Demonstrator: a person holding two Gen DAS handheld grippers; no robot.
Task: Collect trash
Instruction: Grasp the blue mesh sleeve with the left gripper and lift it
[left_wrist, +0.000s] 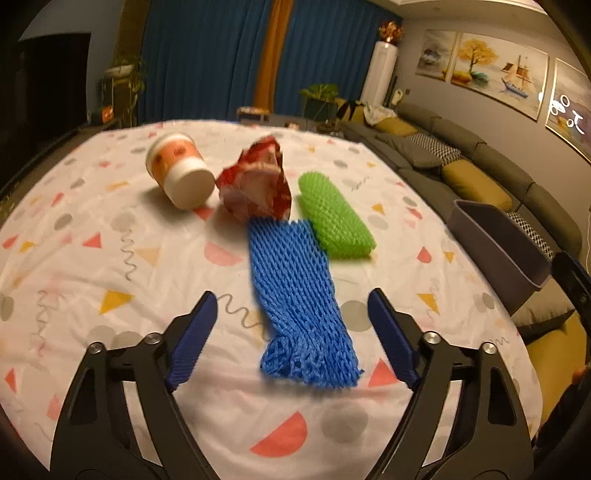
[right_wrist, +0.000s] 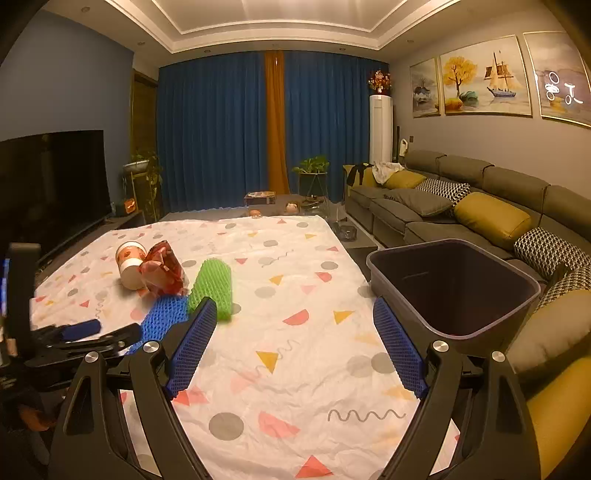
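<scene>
Dim warm indoor light, glow from recessed white ceiling cove (right_wrist: 273, 14), fisheye bending at dark-vignetted edges, soft blur on blue foam net sleeve (left_wrist: 299, 295), glare on framed wall painting (right_wrist: 561, 88).

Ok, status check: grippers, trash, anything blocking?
Both grippers open, empty. Left gripper straddles blue foam net, not gripping. Bin empty-looking. Nothing blocking.

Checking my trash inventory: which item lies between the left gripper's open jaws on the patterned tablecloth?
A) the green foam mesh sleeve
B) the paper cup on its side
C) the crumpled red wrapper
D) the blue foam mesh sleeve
D: the blue foam mesh sleeve lies between the left gripper's open jaws, untouched.
</scene>
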